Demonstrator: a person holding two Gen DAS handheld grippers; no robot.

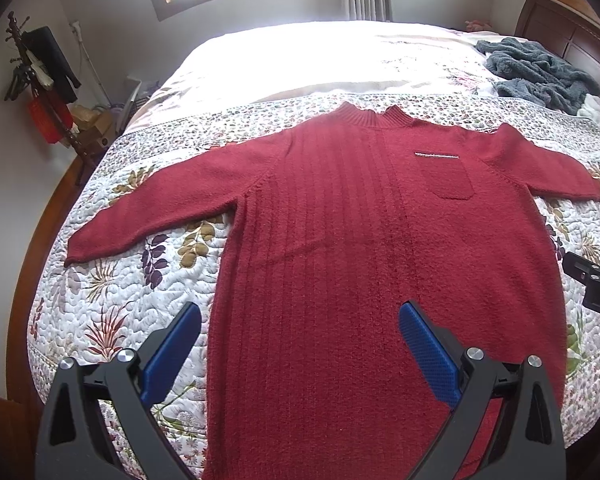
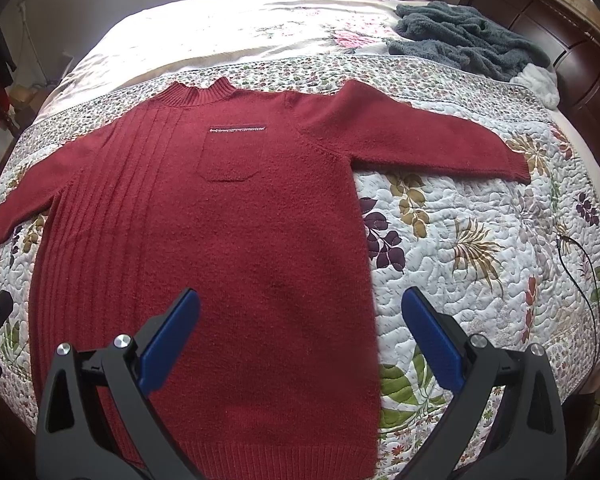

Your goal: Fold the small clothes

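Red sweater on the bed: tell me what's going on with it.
A person holds a gripper in each hand over a red sweater laid flat, front up, on a floral quilt, sleeves spread to both sides. The left gripper and right gripper are both open near the hem and hold nothing. No fold has been made yet. A grey garment lies crumpled near the headboard.

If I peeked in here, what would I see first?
A big red sweater lies flat in the middle of the flowery quilt, sleeves spread out to both sides. A crumpled grey fluffy garment sits at the far right by the dark headboard. Both grippers, left and right, are wide open above the sweater's bottom end.
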